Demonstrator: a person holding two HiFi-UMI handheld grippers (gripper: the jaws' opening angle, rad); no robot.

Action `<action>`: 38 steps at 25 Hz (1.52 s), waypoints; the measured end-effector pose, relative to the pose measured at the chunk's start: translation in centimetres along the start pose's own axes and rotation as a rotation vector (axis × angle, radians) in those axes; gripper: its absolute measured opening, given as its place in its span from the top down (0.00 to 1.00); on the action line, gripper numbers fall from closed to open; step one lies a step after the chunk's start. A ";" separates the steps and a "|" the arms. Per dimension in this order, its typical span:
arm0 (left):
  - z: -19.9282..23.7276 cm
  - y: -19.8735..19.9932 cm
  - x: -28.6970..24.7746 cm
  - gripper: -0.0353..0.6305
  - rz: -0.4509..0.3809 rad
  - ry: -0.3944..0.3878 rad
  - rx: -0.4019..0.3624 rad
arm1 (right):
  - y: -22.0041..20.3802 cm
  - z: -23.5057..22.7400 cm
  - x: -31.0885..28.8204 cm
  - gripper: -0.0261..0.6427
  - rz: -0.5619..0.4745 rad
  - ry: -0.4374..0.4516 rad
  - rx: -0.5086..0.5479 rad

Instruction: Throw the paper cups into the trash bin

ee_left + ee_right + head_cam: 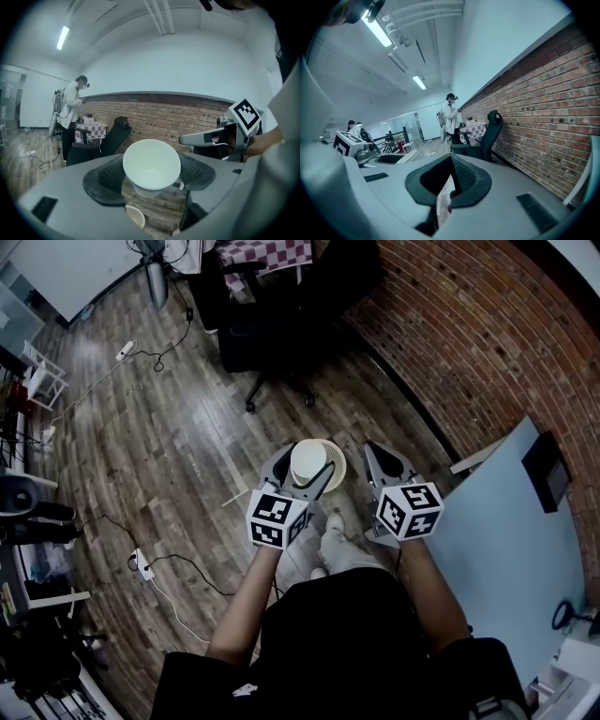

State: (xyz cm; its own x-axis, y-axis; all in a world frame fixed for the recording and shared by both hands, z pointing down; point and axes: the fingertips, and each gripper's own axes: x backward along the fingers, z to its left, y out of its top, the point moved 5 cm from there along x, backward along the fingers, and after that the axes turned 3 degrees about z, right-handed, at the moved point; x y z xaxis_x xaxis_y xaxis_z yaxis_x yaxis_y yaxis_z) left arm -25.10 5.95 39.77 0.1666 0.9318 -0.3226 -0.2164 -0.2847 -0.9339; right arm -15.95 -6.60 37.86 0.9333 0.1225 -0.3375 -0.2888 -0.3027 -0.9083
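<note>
Our left claw [151, 176] pinches the paper cup [151, 161] over the trash bin [135, 216]; right claw [451, 161] pressed together, empty. We'd centre it, then let go.

You're looking down at one paper cup [309, 461], one trash bin [339, 470], one office chair [267, 343] and, seemingly, two power strips [141, 562].

Paper cup [309, 463] above trash bin [337, 467]

White paper cup [151, 164]; cream mesh trash bin [136, 217]; red brick wall [469, 324]; checkered tablecloth [267, 251].
</note>
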 end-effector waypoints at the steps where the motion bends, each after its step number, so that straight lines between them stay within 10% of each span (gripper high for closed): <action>1: 0.4 0.2 -0.4 0.42 -0.001 0.006 0.004 | 0.2 -0.3 -0.6 0.96 0.005 0.004 0.002; 38: 8.7 0.5 -12.2 0.42 0.151 0.049 0.066 | 1.8 -11.3 -14.2 0.96 0.104 0.009 -0.126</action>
State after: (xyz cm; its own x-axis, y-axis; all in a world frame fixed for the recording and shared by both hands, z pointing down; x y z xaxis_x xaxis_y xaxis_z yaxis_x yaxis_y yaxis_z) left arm -35.66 -3.59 44.59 0.1738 0.8671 -0.4669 -0.3050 -0.4034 -0.8627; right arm -27.32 -19.59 43.80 0.9018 0.0757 -0.4255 -0.3557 -0.4293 -0.8302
